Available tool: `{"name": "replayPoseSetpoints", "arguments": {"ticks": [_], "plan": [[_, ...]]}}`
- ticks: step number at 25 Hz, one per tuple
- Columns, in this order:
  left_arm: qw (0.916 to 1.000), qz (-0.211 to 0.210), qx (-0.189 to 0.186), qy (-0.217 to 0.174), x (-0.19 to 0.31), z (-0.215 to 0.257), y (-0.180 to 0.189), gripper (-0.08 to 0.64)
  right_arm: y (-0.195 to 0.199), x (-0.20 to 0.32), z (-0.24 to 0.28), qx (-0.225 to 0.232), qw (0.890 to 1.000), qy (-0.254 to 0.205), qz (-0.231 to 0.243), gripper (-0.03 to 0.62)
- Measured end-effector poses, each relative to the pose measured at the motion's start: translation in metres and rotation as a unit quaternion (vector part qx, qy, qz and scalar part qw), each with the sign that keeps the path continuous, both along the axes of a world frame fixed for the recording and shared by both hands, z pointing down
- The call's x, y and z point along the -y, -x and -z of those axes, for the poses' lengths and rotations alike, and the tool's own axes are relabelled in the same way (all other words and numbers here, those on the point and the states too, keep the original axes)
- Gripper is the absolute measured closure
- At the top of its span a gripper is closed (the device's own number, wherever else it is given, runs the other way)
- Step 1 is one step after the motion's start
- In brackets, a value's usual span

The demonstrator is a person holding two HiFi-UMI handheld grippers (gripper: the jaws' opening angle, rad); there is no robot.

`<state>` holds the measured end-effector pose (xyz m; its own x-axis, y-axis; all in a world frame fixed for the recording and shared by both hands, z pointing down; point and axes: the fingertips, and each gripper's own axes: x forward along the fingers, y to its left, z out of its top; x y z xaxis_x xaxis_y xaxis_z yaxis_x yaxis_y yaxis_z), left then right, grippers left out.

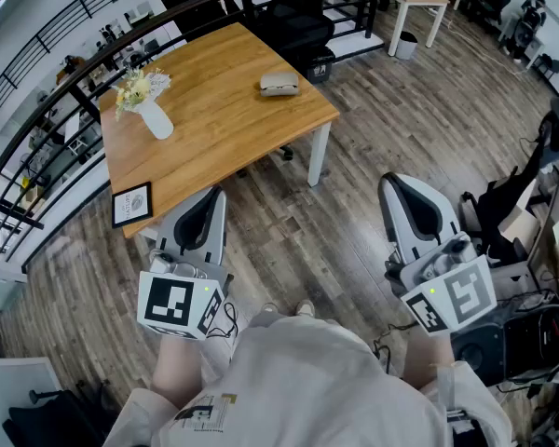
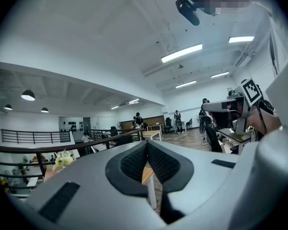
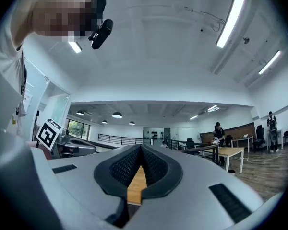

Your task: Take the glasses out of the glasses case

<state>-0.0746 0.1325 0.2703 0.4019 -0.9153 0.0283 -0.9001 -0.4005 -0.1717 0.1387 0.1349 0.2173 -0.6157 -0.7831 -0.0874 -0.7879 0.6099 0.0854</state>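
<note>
The person stands back from the wooden table [image 1: 214, 133], left gripper [image 1: 211, 198] and right gripper [image 1: 399, 186] held level with jaws clenched on nothing, evidently because the glasses case [image 1: 279, 84] lies well beyond reach near the table's far edge.

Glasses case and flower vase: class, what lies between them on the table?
Only bare table between glasses case and flower vase, shown in the head view.
</note>
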Motion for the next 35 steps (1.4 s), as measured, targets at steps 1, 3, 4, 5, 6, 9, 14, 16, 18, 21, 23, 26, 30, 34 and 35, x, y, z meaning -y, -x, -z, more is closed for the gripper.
{"name": "replayPoseSetpoints", "arguments": {"ticks": [1,3,4,5,6,9,14,16,18,21,23,26,30,34,35], "plan": [[1.0000,-0.003,0.001,-0.001,0.002,-0.001,0.001,0.543,0.002,0.002,-0.002,-0.002,1.000,0.000,0.000,0.568],[1.0000,-0.005,0.002,-0.004,0.006,-0.003,0.003,0.543,0.006,0.005,-0.005,-0.004,1.000,0.000,-0.002,0.568],[1.0000,-0.006,0.002,-0.004,0.007,-0.003,0.004,0.543,0.007,0.006,-0.006,-0.005,1.000,0.000,-0.004,0.568],[1.0000,-0.006,0.002,-0.004,0.007,-0.004,0.004,0.543,0.007,0.007,-0.006,-0.003,1.000,0.000,-0.005,0.568],[1.0000,-0.006,0.003,-0.004,0.007,-0.005,0.004,0.543,0.007,0.007,-0.006,0.000,1.000,0.000,-0.006,0.568],[1.0000,-0.006,0.004,-0.005,0.006,-0.004,0.005,0.543,0.005,0.004,-0.006,0.008,1.000,0.003,-0.006,0.568],[0.9999,-0.009,0.009,-0.002,0.006,-0.006,0.007,0.543,0.010,0.004,-0.006,0.006,1.000,0.003,0.001,0.568],[0.9999,-0.010,0.012,-0.001,0.006,-0.005,0.006,0.543,0.011,0.003,-0.005,0.008,1.000,0.002,0.003,0.568],[0.9998,-0.011,0.014,-0.001,0.006,-0.004,0.007,0.543,0.010,0.004,-0.002,0.019,1.000,-0.002,0.000,0.566],[0.9998,-0.009,0.017,0.002,0.009,-0.003,0.005,0.543,0.007,0.006,0.000,0.027,1.000,-0.004,0.000,0.486],[0.9998,-0.010,0.018,0.005,0.009,-0.005,0.003,0.543,0.005,0.006,-0.002,0.023,1.000,-0.001,0.002,0.415],[0.9996,-0.017,0.019,0.011,0.008,-0.010,-0.001,0.543,0.003,0.005,-0.008,0.018,1.000,0.006,0.001,0.378],[0.9995,-0.019,0.024,0.012,0.010,-0.012,-0.012,0.543,-0.005,0.006,-0.014,0.014,1.000,0.011,0.005,0.376],[0.9995,-0.016,0.028,0.002,0.013,-0.004,-0.022,0.543,-0.015,0.008,-0.011,0.010,1.000,0.010,0.006,0.376],[0.9994,-0.016,0.030,0.001,0.013,-0.004,-0.024,0.543,-0.017,0.009,-0.011,0.008,1.000,0.010,0.006,0.377]]}}
